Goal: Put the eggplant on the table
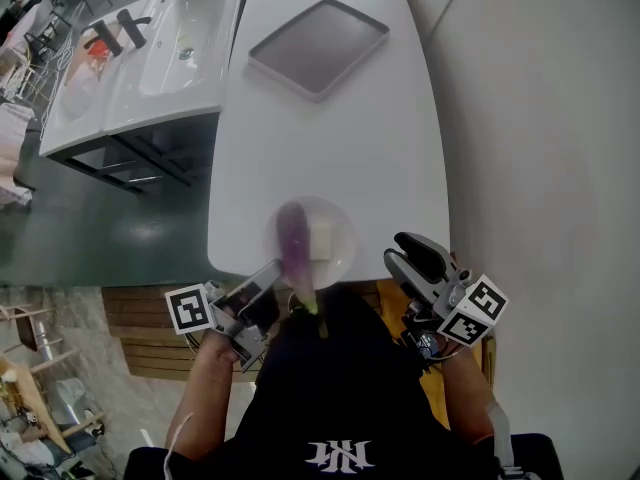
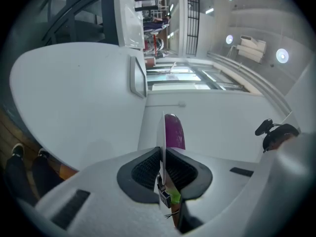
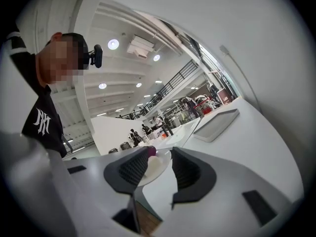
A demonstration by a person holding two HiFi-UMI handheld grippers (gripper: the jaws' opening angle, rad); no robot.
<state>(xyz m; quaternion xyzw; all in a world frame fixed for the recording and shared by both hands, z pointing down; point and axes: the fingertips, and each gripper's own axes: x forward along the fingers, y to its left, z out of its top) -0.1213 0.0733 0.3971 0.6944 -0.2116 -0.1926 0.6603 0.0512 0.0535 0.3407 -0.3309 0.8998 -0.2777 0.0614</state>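
Observation:
A purple eggplant (image 1: 295, 243) with a green stem lies on a round pale plate (image 1: 340, 218) at the near edge of the white table (image 1: 330, 138). A pale block (image 1: 322, 236) sits beside it on the plate. My left gripper (image 1: 272, 276) is shut on the plate's near rim; in the left gripper view the rim (image 2: 163, 132) runs edge-on between the pads, with the eggplant (image 2: 174, 132) just past it. My right gripper (image 1: 404, 250) stands open to the right of the plate, apart from it. Between its jaws the right gripper view shows the plate (image 3: 159, 166) and the eggplant's tip (image 3: 150, 151).
A grey tray (image 1: 318, 46) rests at the table's far end. A white sink unit (image 1: 185, 43) stands to the left of the table. A pale wall runs along the right side. The person's dark shirt (image 1: 340, 408) fills the near foreground.

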